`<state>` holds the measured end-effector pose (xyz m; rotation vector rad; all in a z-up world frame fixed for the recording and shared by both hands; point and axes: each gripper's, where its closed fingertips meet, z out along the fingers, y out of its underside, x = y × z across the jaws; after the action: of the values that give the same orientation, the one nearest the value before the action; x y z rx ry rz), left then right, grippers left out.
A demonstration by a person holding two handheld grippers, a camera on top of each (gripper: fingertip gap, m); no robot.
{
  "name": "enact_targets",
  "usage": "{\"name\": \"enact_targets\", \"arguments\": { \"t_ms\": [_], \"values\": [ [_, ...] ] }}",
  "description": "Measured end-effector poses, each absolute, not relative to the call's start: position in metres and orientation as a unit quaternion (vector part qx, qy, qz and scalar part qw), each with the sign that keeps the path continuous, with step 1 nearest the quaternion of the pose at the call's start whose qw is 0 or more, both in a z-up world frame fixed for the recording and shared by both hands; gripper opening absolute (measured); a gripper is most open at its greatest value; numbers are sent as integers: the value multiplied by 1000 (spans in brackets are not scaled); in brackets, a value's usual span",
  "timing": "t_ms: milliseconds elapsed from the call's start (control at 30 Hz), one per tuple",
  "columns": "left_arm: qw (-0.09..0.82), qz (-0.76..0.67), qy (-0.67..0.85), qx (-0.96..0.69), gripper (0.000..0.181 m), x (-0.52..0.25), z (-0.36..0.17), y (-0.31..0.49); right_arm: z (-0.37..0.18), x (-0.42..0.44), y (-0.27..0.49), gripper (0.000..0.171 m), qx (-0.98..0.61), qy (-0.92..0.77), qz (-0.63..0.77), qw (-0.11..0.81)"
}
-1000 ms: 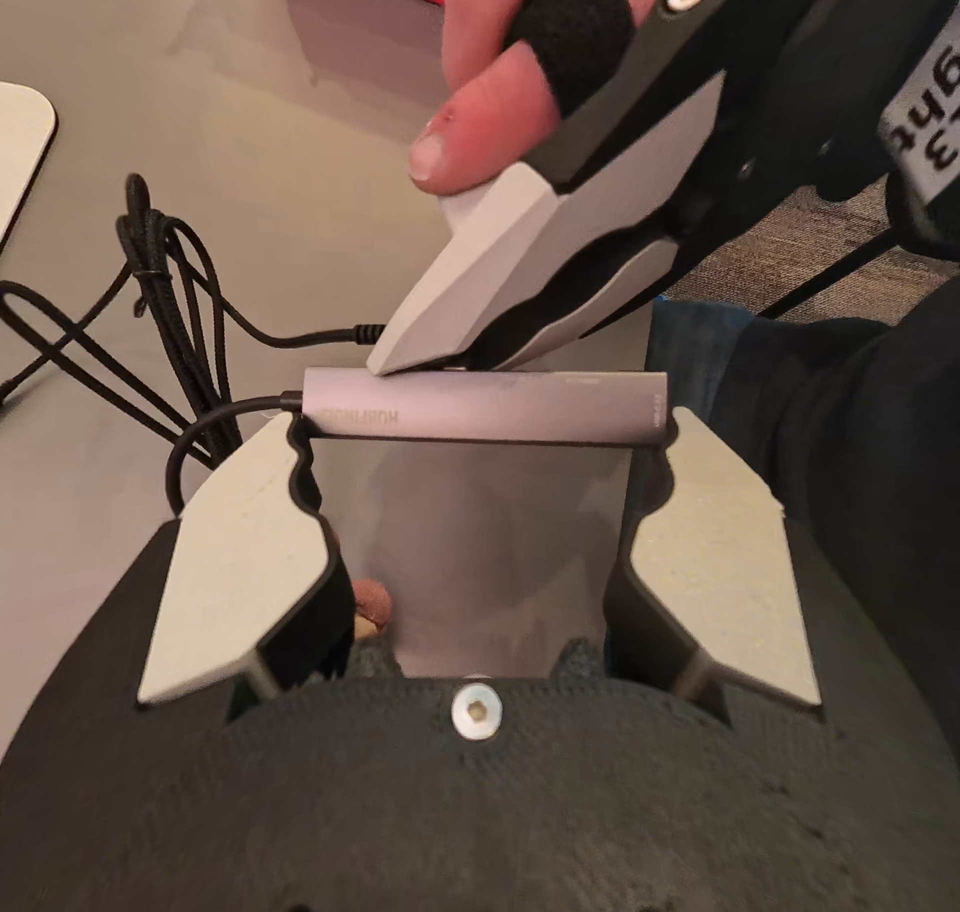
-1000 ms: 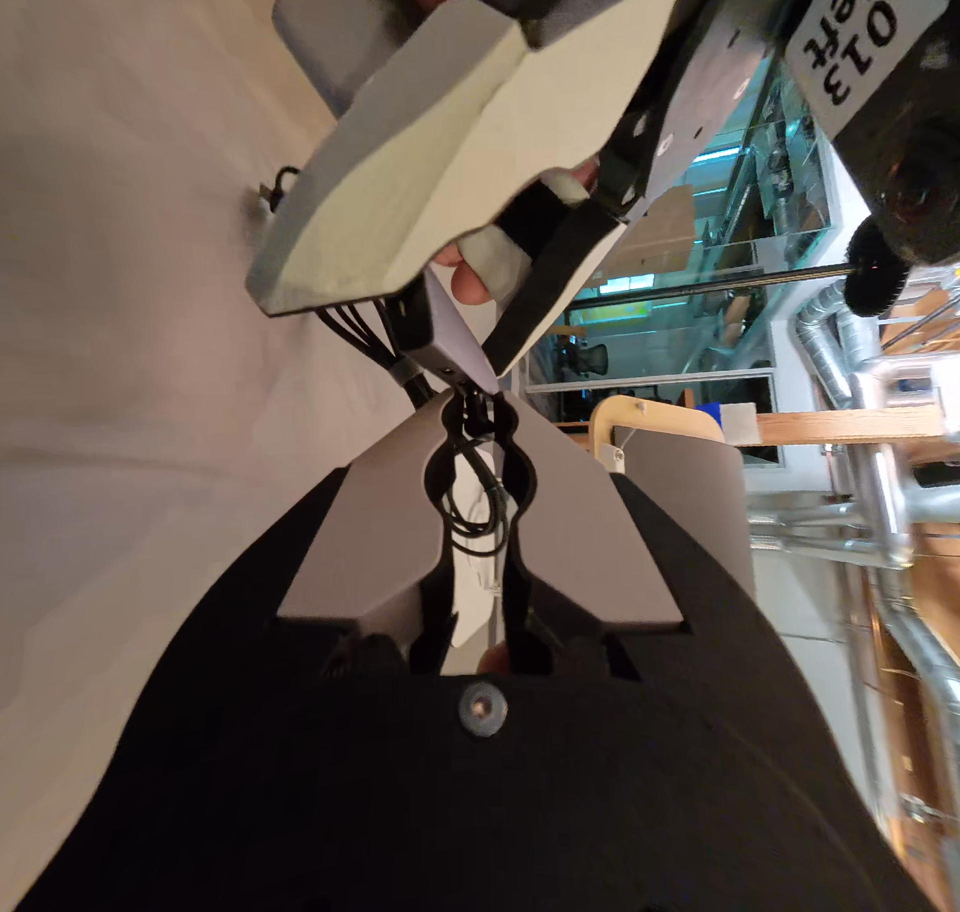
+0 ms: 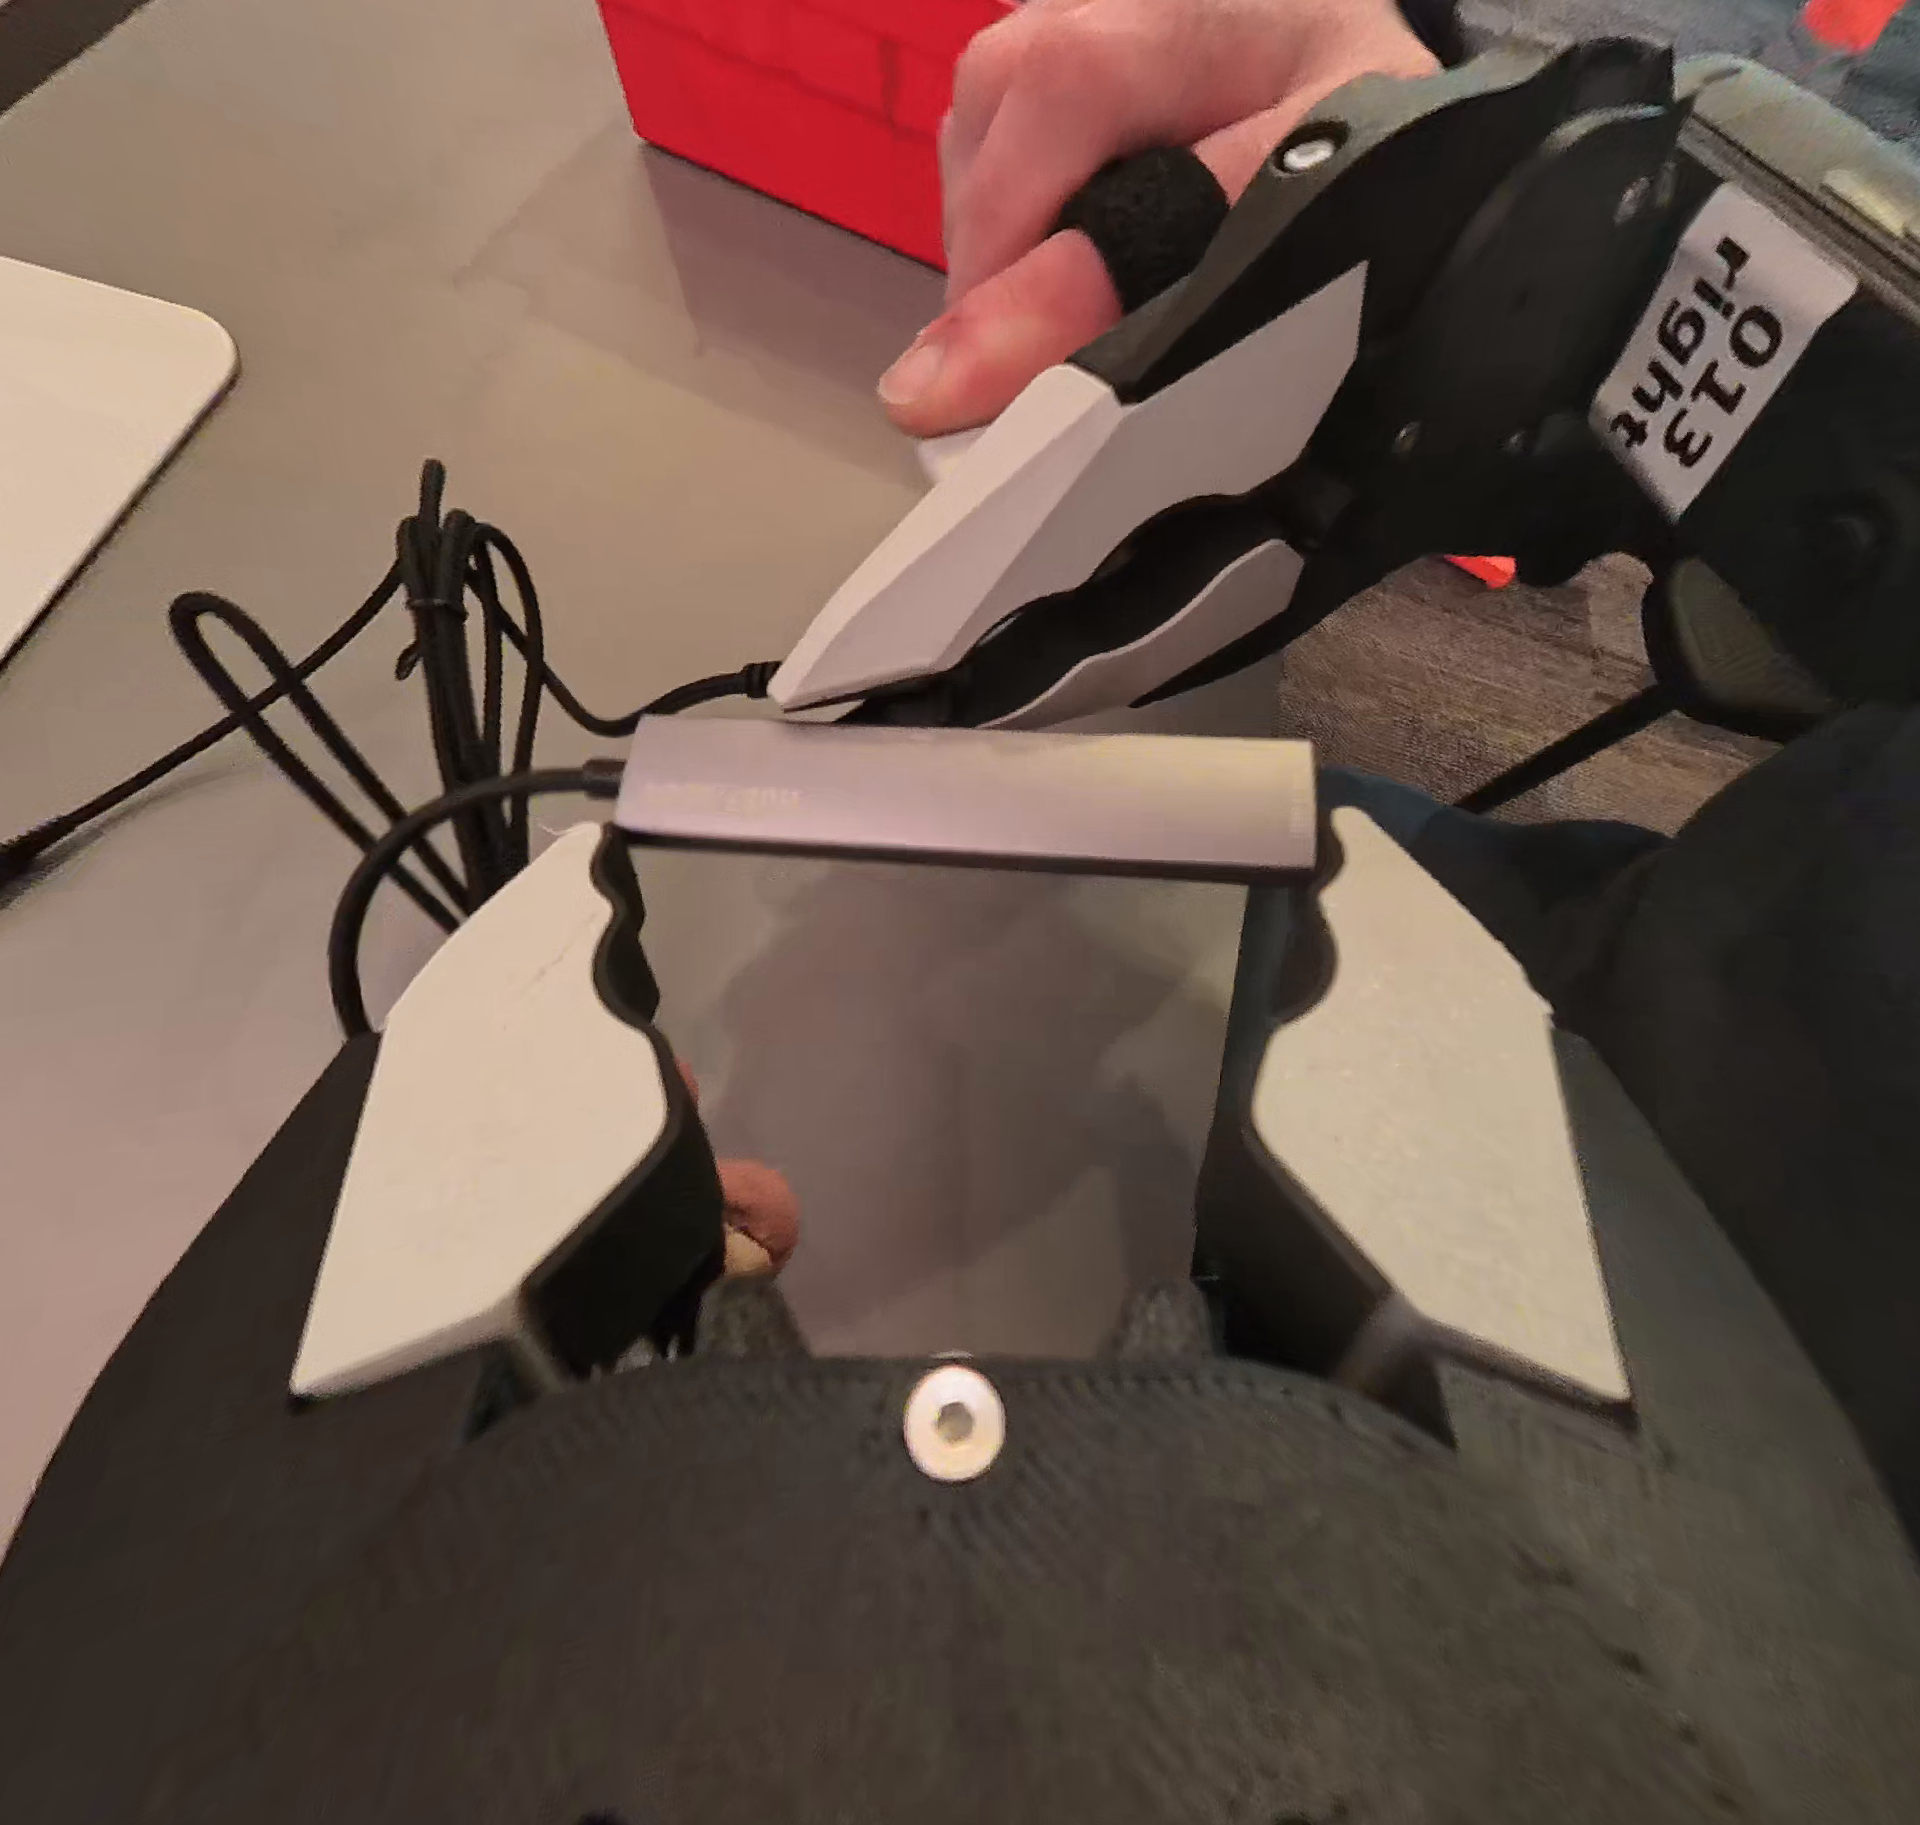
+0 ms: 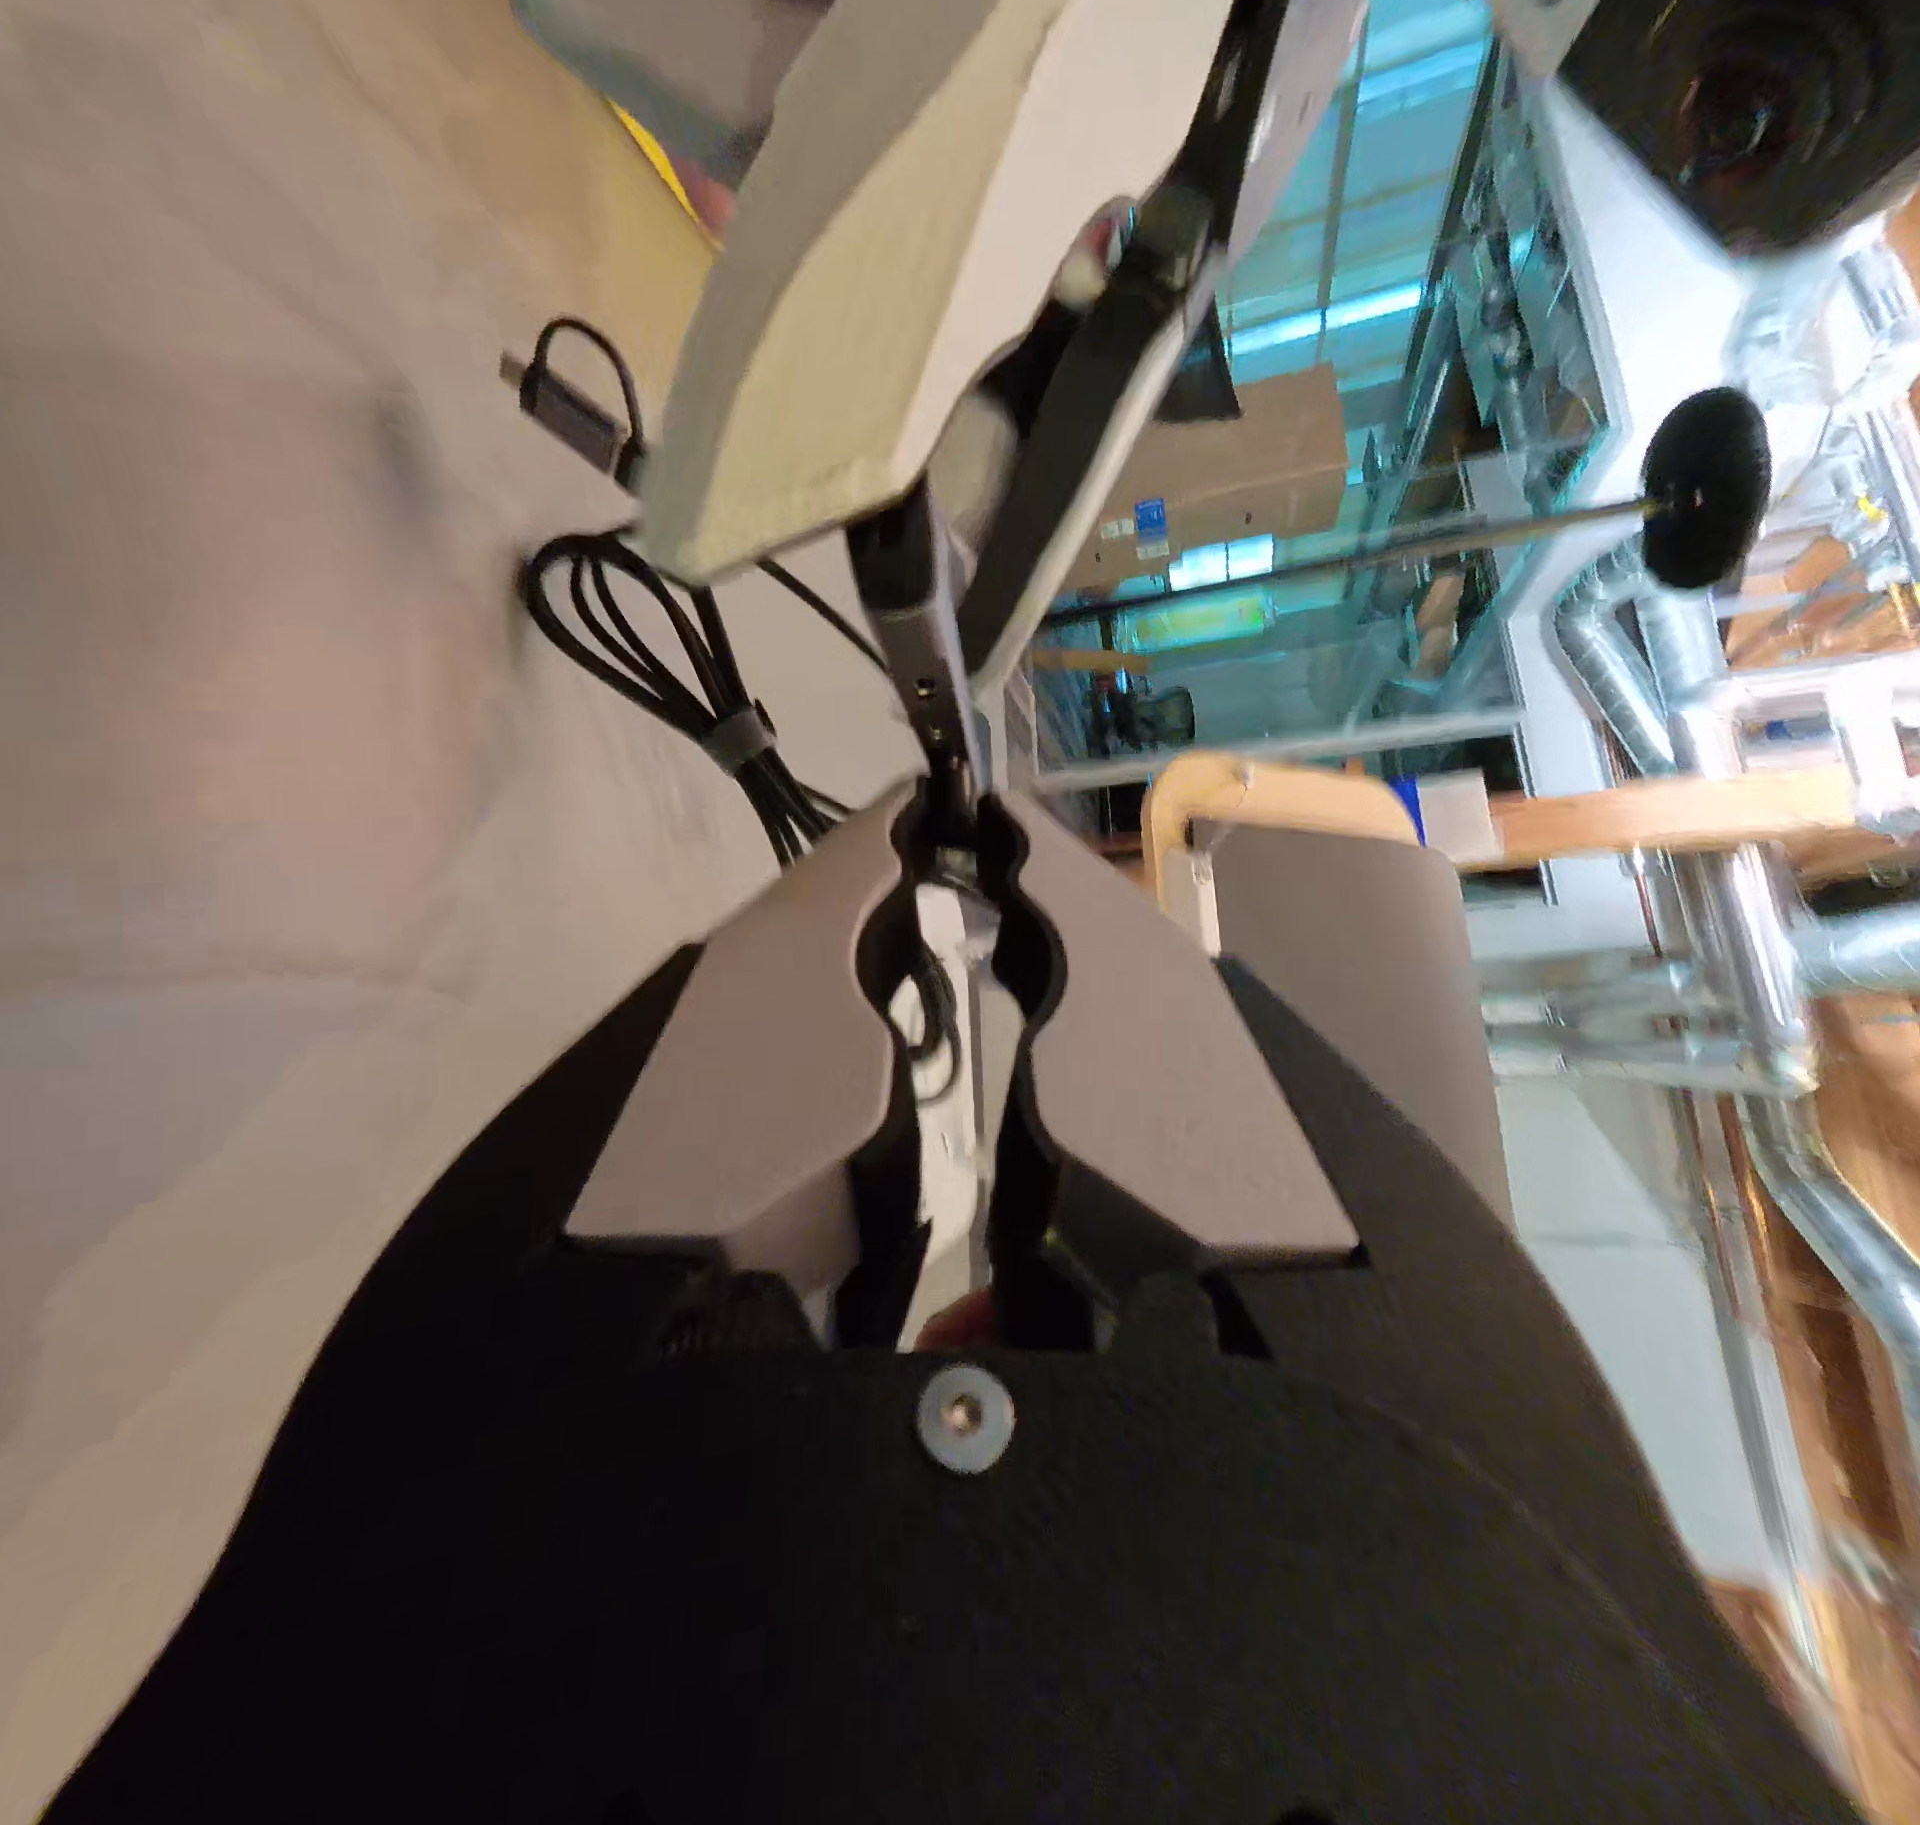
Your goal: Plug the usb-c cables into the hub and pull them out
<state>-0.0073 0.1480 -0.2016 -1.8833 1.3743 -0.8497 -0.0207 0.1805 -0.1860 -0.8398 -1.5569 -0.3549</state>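
Left wrist view shows the left gripper (image 3: 966, 845) clamped on the hub (image 3: 966, 799), a slim grey bar held crosswise by its 2 short ends, 1 fingertip at each end, above the grey table (image 3: 343, 341). A black cable (image 3: 436, 840) leaves the hub's left end and loops down towards the table. The right gripper (image 3: 883, 700) comes in from the upper right, held by a hand (image 3: 1122, 144), its 2 fingers drawn together with their tips at the hub's far long edge. A second black cable (image 3: 644, 700) runs from those tips off to the left, joining a tied black bundle (image 3: 457, 632) lying on the table. What sits between the tips is hidden in this view. Behind the hand stands a red box (image 3: 769, 61), and a pale flat board (image 3: 73, 425) lies at the left edge.

In the right wrist view the right gripper (image 4: 961, 814) is closed on a small dark plug (image 4: 951, 788) at the hub's (image 4: 920, 612) edge; whether the plug is seated in a port or just clear of it cannot be told, as the spot is dark and blurred. The hub is seen end-on here, held between the left gripper's pale fingers (image 4: 831, 321) above. The bundled cable (image 4: 665, 653) and a dark adapter (image 4: 566, 414) lie on the table (image 4: 260, 736) to the left
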Motion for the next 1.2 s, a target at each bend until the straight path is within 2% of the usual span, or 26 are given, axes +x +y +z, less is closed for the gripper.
{"name": "enact_targets", "arguments": {
  "t_ms": [33, 67, 100, 167, 233, 267, 300, 367, 400, 467, 633, 667, 967, 1067, 1200],
  "values": [
    [322, -340, 533, -705, 66, -11, -196, 143, -189, -10, 194, 4, -388, -669, -192, 604],
    [374, -359, 478, -709, 23, -15, -179, 157, -189, 3, 207, 5, -411, -654, -209, 600],
    [387, -346, 452, -726, 6, -25, -177, 168, -183, 6, 207, 4, -418, -642, -175, 618],
    [397, -305, 439, -746, 39, -41, -183, 184, -173, 0, 198, 5, -412, -643, -150, 627],
    [402, -317, 446, -734, 48, -37, -180, 182, -172, -12, 193, 4, -408, -655, -139, 621],
    [417, -275, 470, -728, 57, -37, -183, 184, -173, -15, 194, 4, -413, -653, -127, 622],
    [431, -233, 491, -720, 73, -37, -186, 185, -175, -17, 195, 4, -416, -655, -120, 619],
    [489, -159, 532, -672, 81, -33, -179, 186, -183, -21, 191, 4, -420, -669, -83, 607],
    [523, -120, 554, -637, 77, -30, -174, 184, -184, -22, 189, 4, -428, -668, -56, 606],
    [556, -31, 583, -591, 55, -28, -169, 187, -183, -23, 184, 4, -429, -672, -25, 603],
    [554, 47, 637, -534, 24, -13, -176, 184, -179, -19, 183, 4, -435, -676, 1, 595],
    [551, 51, 646, -527, 13, -11, -177, 183, -178, -18, 183, 5, -438, -674, 10, 595],
    [565, 50, 654, -501, 10, -6, -172, 178, -174, -12, 178, 4, -450, -658, 86, 598],
    [586, 45, 647, -486, 24, -4, -164, 176, -173, -11, 173, 4, -449, -658, 124, 592],
    [583, 87, 666, -457, 14, -2, -168, 174, -172, -10, 175, 4, -446, -667, 102, 588]
  ]
}}
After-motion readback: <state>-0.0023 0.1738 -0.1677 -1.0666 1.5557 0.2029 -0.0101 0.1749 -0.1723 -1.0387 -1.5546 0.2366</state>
